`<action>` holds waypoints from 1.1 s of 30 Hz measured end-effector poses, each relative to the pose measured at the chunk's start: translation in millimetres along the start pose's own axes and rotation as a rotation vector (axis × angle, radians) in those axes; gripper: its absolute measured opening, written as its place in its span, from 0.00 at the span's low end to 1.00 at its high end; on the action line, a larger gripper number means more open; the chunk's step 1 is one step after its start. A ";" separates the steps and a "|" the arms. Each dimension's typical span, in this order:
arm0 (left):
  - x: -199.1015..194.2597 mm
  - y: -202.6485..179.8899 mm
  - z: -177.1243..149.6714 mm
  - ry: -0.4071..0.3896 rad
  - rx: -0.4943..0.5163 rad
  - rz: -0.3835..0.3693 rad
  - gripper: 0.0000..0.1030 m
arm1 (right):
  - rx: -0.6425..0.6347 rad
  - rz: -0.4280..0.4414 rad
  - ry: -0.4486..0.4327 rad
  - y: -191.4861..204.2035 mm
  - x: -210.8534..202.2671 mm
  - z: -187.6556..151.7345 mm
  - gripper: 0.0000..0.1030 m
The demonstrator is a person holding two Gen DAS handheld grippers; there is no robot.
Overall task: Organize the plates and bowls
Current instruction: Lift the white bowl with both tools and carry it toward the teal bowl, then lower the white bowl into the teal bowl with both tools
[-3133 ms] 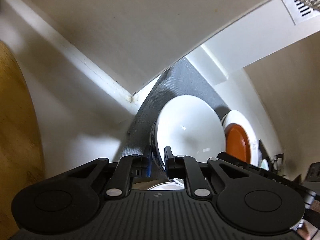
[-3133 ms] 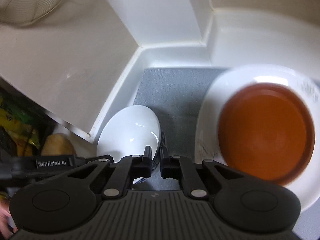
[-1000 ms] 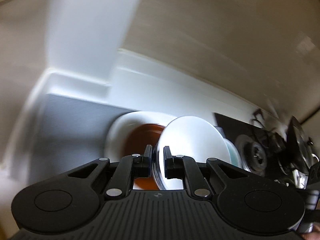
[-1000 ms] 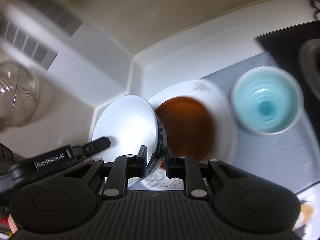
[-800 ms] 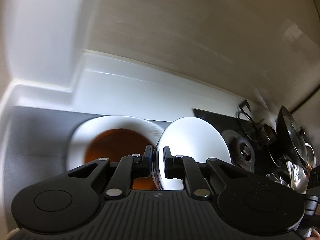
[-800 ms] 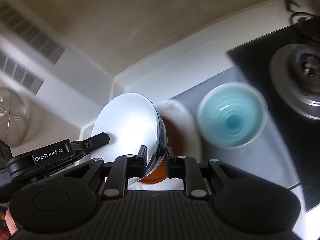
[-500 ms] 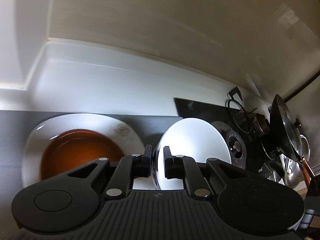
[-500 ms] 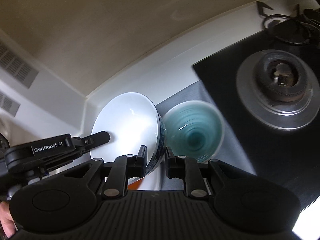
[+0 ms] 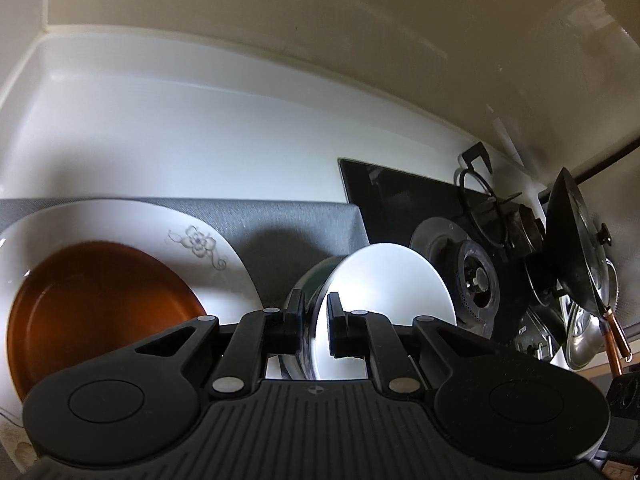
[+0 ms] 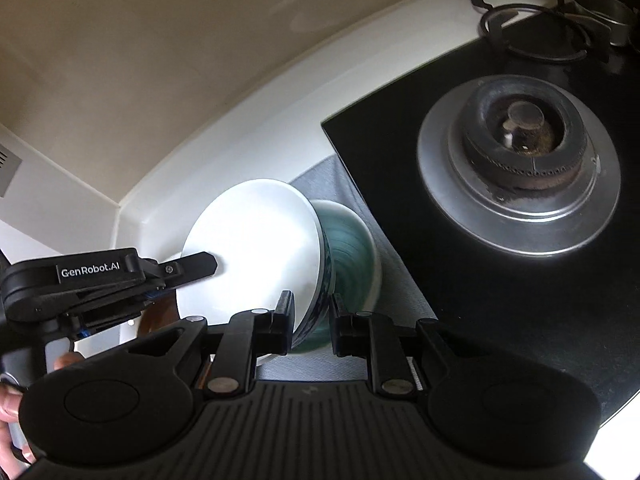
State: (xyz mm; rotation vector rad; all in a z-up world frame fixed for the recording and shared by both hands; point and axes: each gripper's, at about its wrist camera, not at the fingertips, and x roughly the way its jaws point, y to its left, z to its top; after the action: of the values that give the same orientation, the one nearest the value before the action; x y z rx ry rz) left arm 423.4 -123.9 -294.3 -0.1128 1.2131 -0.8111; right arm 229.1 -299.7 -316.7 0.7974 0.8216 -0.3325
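Both grippers are shut on the rim of one white bowl (image 9: 384, 292) with a blue patterned outside, shown also in the right wrist view (image 10: 256, 248). My left gripper (image 9: 313, 312) pinches its near rim; my right gripper (image 10: 310, 312) pinches another part of the rim. The bowl is tilted and sits over a teal bowl (image 10: 352, 248), of which a sliver shows in the left wrist view (image 9: 316, 276). To the left, a brown plate (image 9: 100, 300) lies on a white flowered plate (image 9: 200, 240).
A grey mat (image 9: 288, 220) covers the counter under the dishes. A black gas hob with a burner (image 10: 520, 152) lies right of the mat. Pots and a lid (image 9: 576, 248) stand at the far right. A white backsplash (image 9: 200, 112) runs behind.
Both grippers carried the white bowl to the right, from the left corner past the brown plate, and it now sits over the teal bowl by the hob.
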 end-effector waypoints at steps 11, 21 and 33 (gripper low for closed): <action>19.0 -0.6 -1.2 0.031 -0.001 0.018 0.11 | -0.140 -0.086 0.011 9.5 12.6 1.9 0.18; 21.1 5.7 0.4 0.045 -0.031 0.007 0.11 | -0.311 -0.176 0.015 29.2 19.0 4.0 0.17; 24.0 3.1 2.2 0.047 -0.007 0.013 0.11 | -0.197 -0.114 0.048 6.6 11.2 19.1 0.16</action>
State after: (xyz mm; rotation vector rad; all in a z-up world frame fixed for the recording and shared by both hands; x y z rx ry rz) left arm 429.5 -136.9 -313.8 -0.0921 1.2601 -0.8021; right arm 250.0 -309.2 -313.9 0.5780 0.9321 -0.3289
